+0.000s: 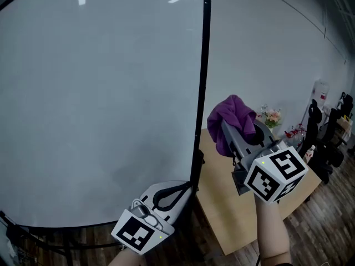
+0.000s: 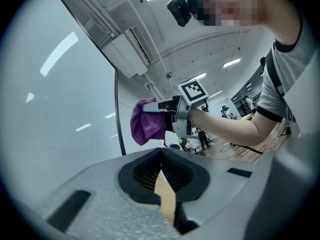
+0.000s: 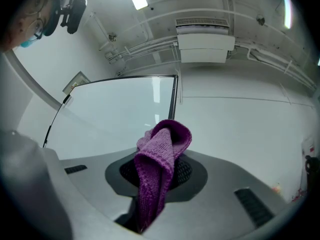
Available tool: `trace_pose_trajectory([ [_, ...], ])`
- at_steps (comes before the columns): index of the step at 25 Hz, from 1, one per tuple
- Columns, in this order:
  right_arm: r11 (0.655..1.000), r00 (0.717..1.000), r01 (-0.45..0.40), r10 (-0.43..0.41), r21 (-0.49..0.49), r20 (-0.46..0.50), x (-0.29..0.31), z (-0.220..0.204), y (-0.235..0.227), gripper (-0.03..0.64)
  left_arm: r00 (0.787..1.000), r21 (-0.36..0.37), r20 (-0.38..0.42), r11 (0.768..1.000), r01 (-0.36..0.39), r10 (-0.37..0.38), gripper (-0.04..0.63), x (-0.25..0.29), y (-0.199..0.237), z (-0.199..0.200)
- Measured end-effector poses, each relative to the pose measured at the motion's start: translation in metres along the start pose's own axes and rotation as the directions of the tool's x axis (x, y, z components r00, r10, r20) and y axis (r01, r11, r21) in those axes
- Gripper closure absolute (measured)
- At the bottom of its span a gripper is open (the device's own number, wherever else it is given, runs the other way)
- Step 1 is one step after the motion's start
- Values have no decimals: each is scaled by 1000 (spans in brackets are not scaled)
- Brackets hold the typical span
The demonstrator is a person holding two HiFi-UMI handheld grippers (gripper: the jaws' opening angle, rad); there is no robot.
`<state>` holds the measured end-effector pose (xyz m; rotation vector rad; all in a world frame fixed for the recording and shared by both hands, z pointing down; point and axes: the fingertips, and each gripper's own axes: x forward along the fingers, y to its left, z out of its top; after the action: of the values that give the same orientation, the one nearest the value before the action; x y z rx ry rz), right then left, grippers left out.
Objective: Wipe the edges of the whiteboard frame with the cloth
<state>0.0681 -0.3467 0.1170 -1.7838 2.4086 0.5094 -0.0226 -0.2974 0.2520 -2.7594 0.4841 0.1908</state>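
Nearest are seen the two marker cubes, each printed with black and white square patterns and no letters: one on the left gripper point(image 1: 186, 189) at the bottom, one on the right gripper point(image 1: 236, 134) at the lower right. In the left gripper view, the jaws of the left gripper point(image 2: 161, 156) are pressed together at their tips with nothing between them, and only a thin tan slit is left lower down. This gripper is held low, just beside the bottom part of the black frame point(image 1: 202, 93).

The purple cloth point(image 1: 230, 118) is clamped firmly in the right gripper point(image 3: 165, 171). It is folded over the closed jaws, one end hangs down between them, and the knitted texture of the cloth point(image 3: 160, 154) is shown clearly. The cloth is held up just to the right of the frame's right edge. A small gap is seen between them in the head view, and also from the left gripper, where the cloth point(image 2: 145, 124) stands beside the frame point(image 2: 119, 119).

The whiteboard point(image 1: 100, 93) is blank, and only ceiling lights are reflected on it. Below the right gripper, a light wooden table point(image 1: 233, 215) is placed against the white wall, on a dark wooden floor point(image 1: 327, 226).

Farther back, at the far end of the table, a small bunch of pale flowers point(image 1: 272, 117) is seen, but its holder is too small to make out. Dark chairs point(image 1: 316, 115) are standing beyond. High on the wall, an air conditioner point(image 3: 206, 49) is mounted.
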Motion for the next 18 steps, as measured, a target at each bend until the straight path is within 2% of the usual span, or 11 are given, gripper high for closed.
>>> trace_pose_trajectory([
  [5, 999, 1000, 1, -1, -53, -2, 16, 36, -7, 546, 1000, -18, 10, 1000, -22, 22, 578, -7, 6, 8],
  [8, 999, 1000, -11, 11, -46, 4, 29, 56, -12, 547, 999, -23, 16, 999, -31, 32, 578, -7, 11, 15],
  [18, 997, 999, -6, 9, -73, 42, 44, 70, -25, 547, 997, 8, 25, 998, -68, 68, 578, -8, 7, -8],
])
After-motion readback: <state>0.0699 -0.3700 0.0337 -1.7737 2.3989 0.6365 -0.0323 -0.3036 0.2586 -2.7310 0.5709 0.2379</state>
